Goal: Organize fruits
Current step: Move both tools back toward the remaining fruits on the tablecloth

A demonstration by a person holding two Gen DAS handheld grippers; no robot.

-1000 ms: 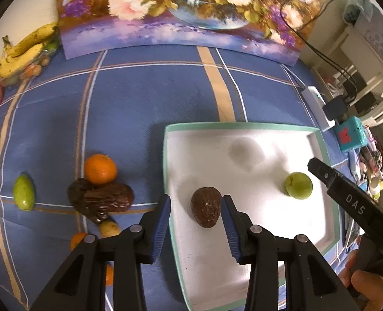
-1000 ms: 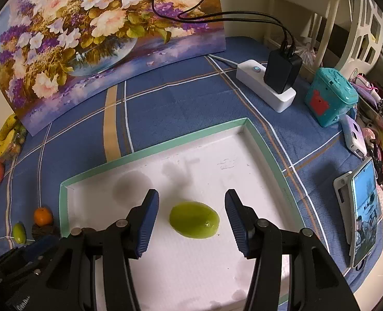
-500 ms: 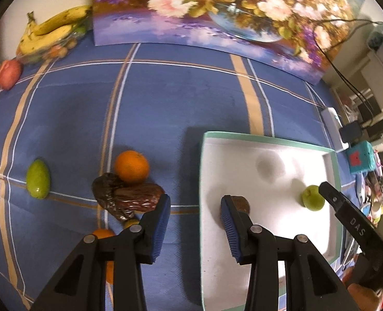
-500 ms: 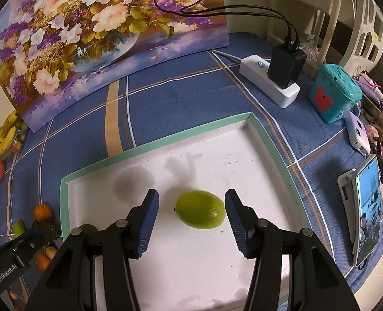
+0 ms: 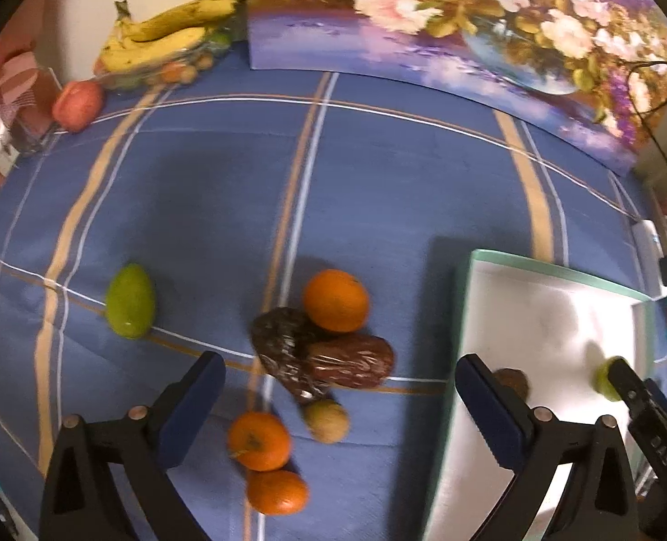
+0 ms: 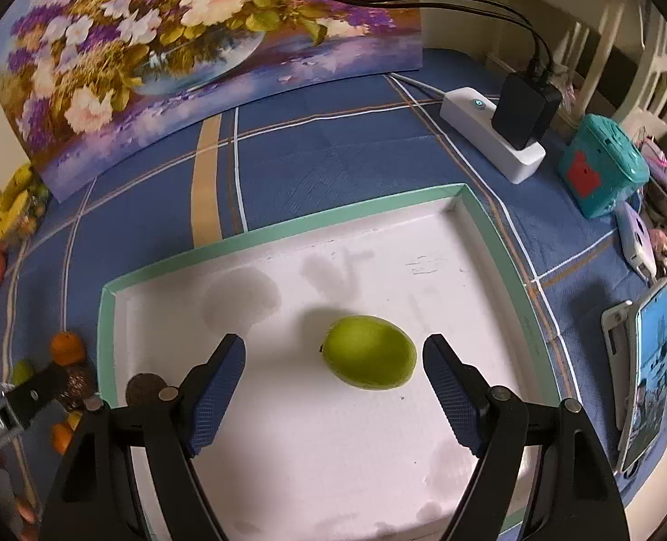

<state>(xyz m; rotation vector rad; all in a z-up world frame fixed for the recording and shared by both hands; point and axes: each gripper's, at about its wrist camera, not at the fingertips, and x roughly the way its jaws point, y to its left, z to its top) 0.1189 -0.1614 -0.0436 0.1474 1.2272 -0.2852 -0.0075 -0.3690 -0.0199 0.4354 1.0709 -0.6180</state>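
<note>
In the left wrist view my left gripper [image 5: 338, 405] is open and empty above a cluster of fruit on the blue cloth: an orange [image 5: 335, 300], two dark brown fruits [image 5: 319, 356], a small tan fruit [image 5: 326, 419] and two more oranges [image 5: 261, 442]. A green fruit [image 5: 130, 300] lies to the left. The white tray [image 5: 468, 315] with a green rim is at right and holds a brown fruit [image 5: 511, 381]. In the right wrist view my right gripper [image 6: 333, 383] is open over the tray [image 6: 288, 230], with a green fruit [image 6: 369, 351] between its fingers, untouched.
Bananas [image 5: 166, 40] and a red fruit [image 5: 78, 103] lie at the far left by the wall. A flower painting [image 6: 175, 45] stands at the back. A power strip with charger [image 6: 500, 130], a teal box [image 6: 604, 171] and a phone [image 6: 649, 360] sit right of the tray.
My left gripper has swung left from the tray and the brown fruit to over the fruit cluster on the cloth. My right gripper has drawn back slightly from the green fruit.
</note>
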